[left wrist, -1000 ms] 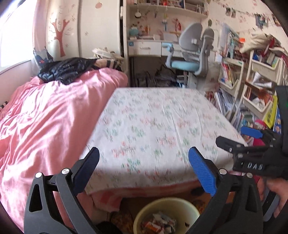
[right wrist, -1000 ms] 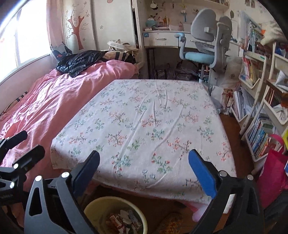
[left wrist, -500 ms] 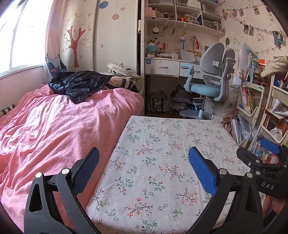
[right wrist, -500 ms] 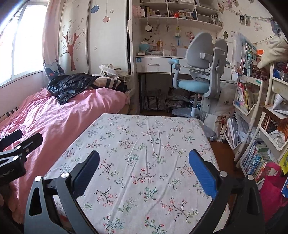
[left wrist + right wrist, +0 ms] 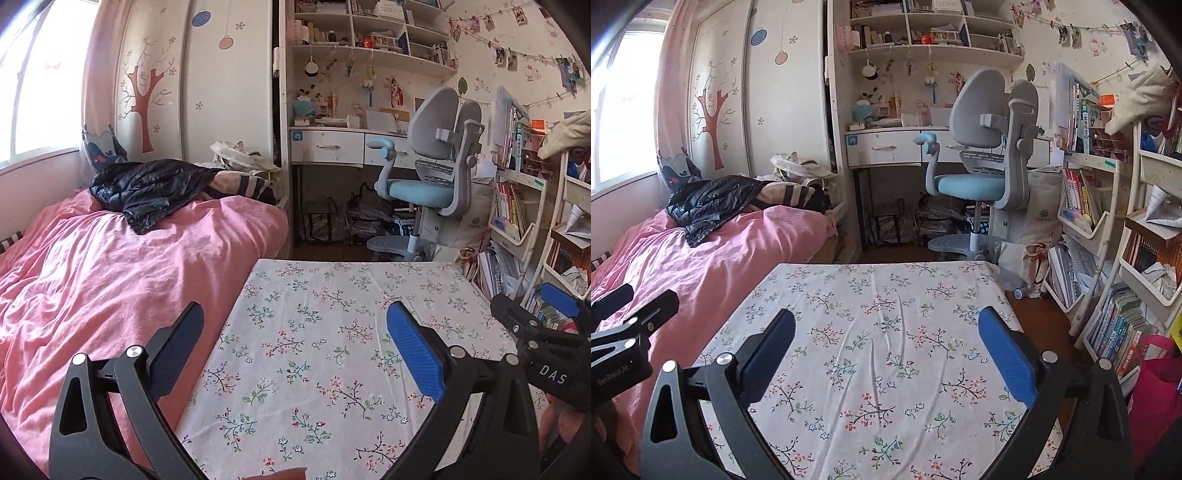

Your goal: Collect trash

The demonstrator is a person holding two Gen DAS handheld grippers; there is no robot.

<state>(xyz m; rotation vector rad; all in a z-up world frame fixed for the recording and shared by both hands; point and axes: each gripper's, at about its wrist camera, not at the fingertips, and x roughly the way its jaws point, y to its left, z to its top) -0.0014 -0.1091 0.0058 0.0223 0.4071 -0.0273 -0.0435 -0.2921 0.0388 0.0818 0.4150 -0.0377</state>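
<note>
My left gripper (image 5: 295,343) is open and empty, held above the near part of a table with a white floral cloth (image 5: 332,306). My right gripper (image 5: 886,343) is open and empty over the same cloth (image 5: 886,295). The right gripper also shows at the right edge of the left wrist view (image 5: 539,332), and the left gripper at the left edge of the right wrist view (image 5: 631,328). No trash and no bin show in either view now.
A bed with a pink cover (image 5: 92,277) and a black jacket (image 5: 147,188) lies to the left of the table. A grey and blue desk chair (image 5: 982,155) and a white desk (image 5: 886,147) stand behind. Shelves of books (image 5: 1108,258) line the right side.
Both grippers have tilted up from looking down at the table's near edge. The yellow bin with wrappers under it has left both views. Both stay open.
</note>
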